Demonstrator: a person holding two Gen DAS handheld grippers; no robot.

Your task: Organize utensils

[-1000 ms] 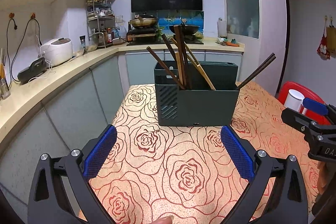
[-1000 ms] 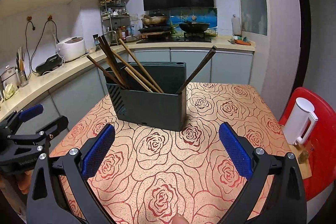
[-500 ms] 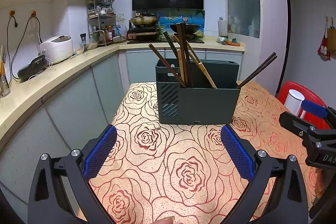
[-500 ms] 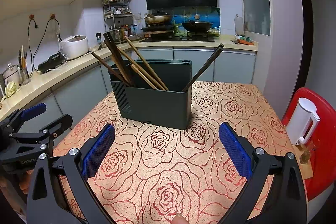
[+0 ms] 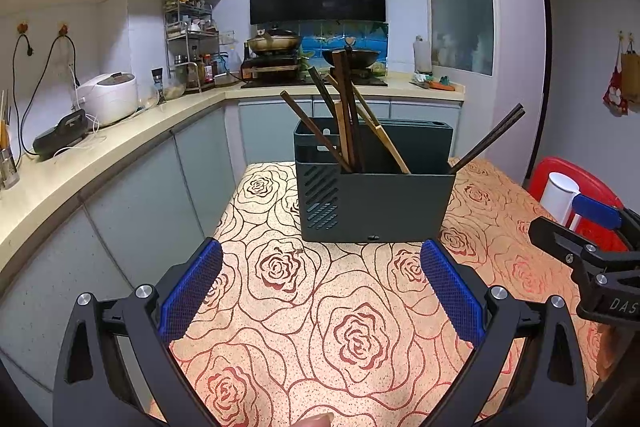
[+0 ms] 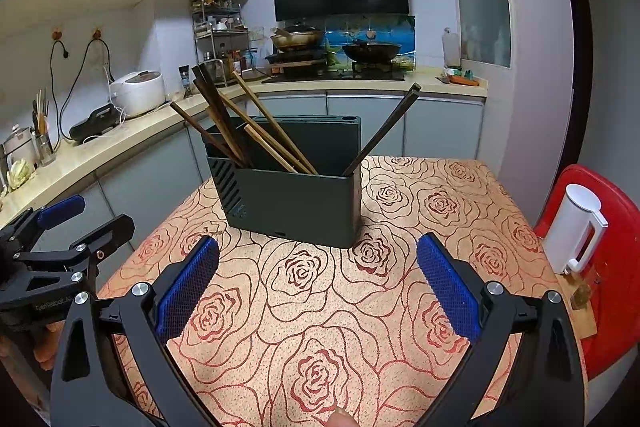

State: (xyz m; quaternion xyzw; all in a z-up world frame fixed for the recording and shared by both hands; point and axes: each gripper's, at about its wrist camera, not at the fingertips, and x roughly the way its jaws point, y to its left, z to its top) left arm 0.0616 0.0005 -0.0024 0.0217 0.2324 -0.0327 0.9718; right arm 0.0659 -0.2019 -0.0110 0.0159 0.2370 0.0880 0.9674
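A dark green utensil holder [image 5: 376,203] stands on the rose-patterned table [image 5: 320,307], also in the right wrist view [image 6: 296,203]. Several wooden chopsticks [image 5: 348,119] lean in its left compartment, and one dark pair [image 5: 488,139] leans out at its right end [image 6: 384,131]. My left gripper [image 5: 320,291] is open and empty, a short way in front of the holder. My right gripper [image 6: 316,287] is open and empty, also in front of it. Each gripper shows at the edge of the other's view.
A white lidded jug [image 6: 576,227] stands on a red stool [image 6: 616,267] to the right of the table. A kitchen counter [image 5: 80,163] with a rice cooker [image 5: 108,99] runs along the left. The stove with woks [image 5: 280,43] is behind.
Both grippers have drawn back and shifted a little, so the holder looks slightly farther off. Both stay open and empty.
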